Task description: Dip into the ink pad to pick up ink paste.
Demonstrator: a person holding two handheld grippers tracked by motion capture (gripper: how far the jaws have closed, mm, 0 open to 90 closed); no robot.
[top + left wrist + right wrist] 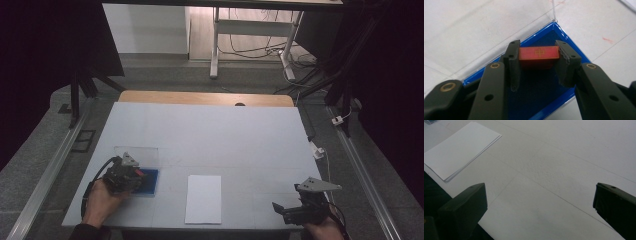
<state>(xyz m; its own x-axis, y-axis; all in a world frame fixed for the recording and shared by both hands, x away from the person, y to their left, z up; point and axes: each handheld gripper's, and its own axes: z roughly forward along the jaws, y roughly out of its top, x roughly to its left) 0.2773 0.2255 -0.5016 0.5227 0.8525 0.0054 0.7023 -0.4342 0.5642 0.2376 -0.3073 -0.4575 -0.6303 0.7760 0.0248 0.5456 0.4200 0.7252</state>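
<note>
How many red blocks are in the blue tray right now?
1. The red block sits in the blue tray, clamped between the left gripper's fingers. The gripper covers part of the tray, so another could be hidden.

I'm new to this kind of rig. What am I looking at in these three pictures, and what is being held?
A person at a white table holds a hand-operated two-jaw gripper in each hand. The high view looks down from above; the other two cameras ride on the grippers.

The left gripper is shut on a small red block inside a blue tray, beside a clear lid.

The right gripper hangs open over bare table, holding nothing. A stack of white paper lies between the hands.
</note>
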